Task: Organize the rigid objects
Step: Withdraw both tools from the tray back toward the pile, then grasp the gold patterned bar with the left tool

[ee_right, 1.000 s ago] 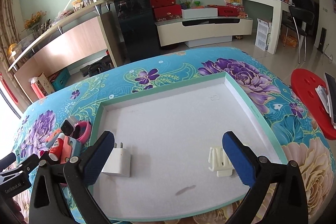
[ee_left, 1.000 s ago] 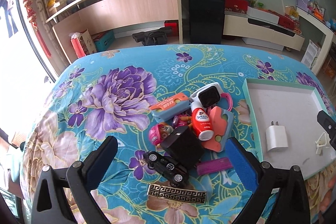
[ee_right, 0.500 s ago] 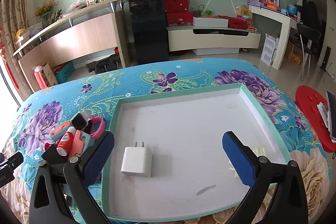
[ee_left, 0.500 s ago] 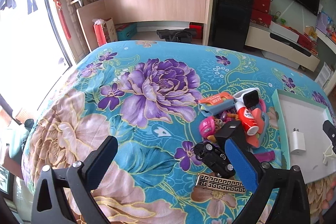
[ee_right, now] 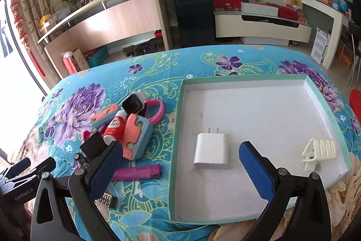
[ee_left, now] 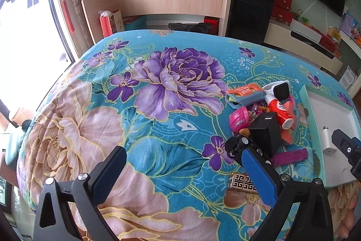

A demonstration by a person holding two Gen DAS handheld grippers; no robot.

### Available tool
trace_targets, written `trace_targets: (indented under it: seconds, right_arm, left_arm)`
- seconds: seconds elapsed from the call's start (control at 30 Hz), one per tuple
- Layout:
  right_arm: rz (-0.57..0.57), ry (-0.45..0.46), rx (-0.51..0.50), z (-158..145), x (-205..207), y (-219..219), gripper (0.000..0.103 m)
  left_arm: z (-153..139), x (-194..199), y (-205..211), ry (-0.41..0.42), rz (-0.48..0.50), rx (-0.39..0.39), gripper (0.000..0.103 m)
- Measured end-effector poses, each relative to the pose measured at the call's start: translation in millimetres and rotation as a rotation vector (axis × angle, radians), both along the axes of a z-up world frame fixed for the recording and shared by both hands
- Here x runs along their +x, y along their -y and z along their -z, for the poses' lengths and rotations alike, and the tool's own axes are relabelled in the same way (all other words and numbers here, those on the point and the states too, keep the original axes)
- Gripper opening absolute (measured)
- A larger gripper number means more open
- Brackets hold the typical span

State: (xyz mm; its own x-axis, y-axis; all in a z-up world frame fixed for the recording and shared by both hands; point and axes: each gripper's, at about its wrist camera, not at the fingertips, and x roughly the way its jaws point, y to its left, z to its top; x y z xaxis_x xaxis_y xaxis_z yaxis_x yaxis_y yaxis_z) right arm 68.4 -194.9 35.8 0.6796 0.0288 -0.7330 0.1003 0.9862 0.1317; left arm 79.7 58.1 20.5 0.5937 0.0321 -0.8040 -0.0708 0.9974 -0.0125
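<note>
I'm seeing both the left gripper and right gripper gaping wide, holding nothing; my left finger is hiding half the black toy car at lower right.

A floral teal cloth covers the counter. On it lie a shallow tray, a purple lighter, a patterned gold bar and heaped toys.

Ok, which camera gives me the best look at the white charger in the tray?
The right wrist view. The white charger lies whole and unblocked on the tray floor, prongs visible. In the left wrist view it is small at the frame's right edge, partly hidden by the right gripper.
</note>
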Motion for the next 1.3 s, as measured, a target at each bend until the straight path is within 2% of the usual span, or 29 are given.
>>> trace_targets:
  seconds: [0.17, 0.33, 0.63, 0.9, 1.03, 1.23, 1.3]
  right_arm:
    - [-0.036, -0.036, -0.017, 3, -5, -21, 0.102]
    - [0.012, -0.121, -0.020, 11, -5, -19, 0.102]
    - [0.075, -0.132, 0.011, 12, -6, 3, 0.102]
    - [0.065, -0.163, -0.006, 22, -2, 3, 0.102]
    - [0.063, -0.167, 0.003, 23, -1, 3, 0.102]
    - [0.062, -0.174, 0.008, 25, -1, 3, 0.102]
    - [0.060, -0.176, 0.008, 25, 0, 3, 0.102]
  left_arm:
    - [6, -6, 2, -0.008, 0.022, -0.009, 0.103]
    - [16, -8, 18, -0.040, 0.100, -0.026, 0.103]
    - [32, -8, 60, -0.110, 0.268, -0.033, 0.103]
    - [46, -5, 77, -0.161, 0.304, -0.049, 0.102]
    - [48, -5, 81, -0.165, 0.321, -0.046, 0.093]
    - [48, -7, 85, -0.167, 0.344, -0.040, 0.084]
    - [47, -8, 86, -0.162, 0.346, -0.035, 0.084]
